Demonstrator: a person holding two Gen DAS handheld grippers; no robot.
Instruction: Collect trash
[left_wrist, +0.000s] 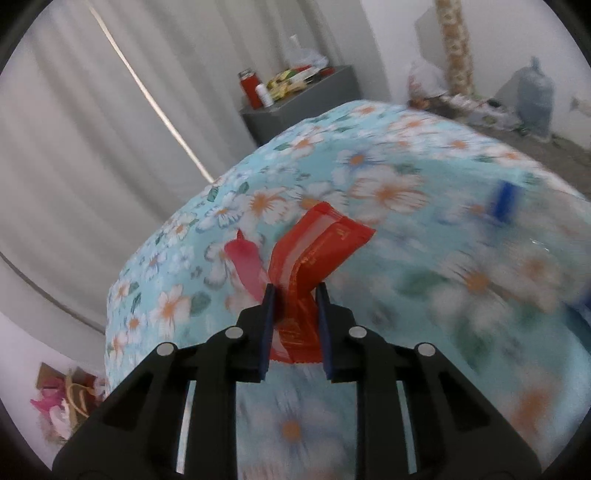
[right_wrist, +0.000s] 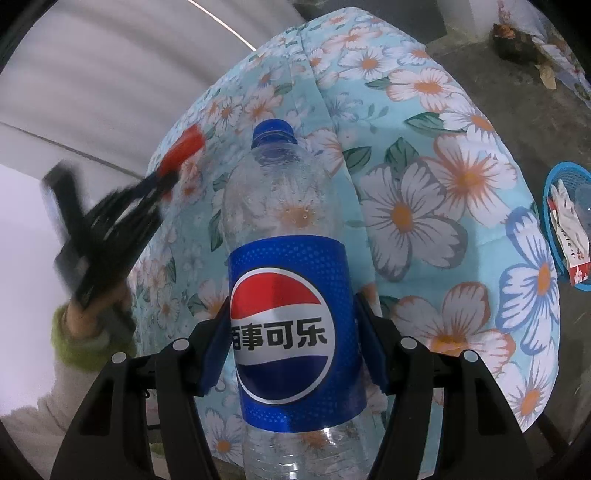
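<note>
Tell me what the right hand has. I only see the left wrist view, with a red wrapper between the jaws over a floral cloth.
Observer: The right gripper is clamped on a clear Pepsi bottle with a blue cap.
Operator: Any bin nearby?
Observer: A blue basket sits past the floral cloth's right edge, with packaging in it.
Operator: Is my left gripper visible there?
Observer: Yes, the left gripper is blurred at the left, and the red wrapper sticks out beyond its tips.

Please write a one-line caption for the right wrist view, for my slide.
Right gripper holds an empty cola bottle over the floral cloth; basket waits at right.
</note>
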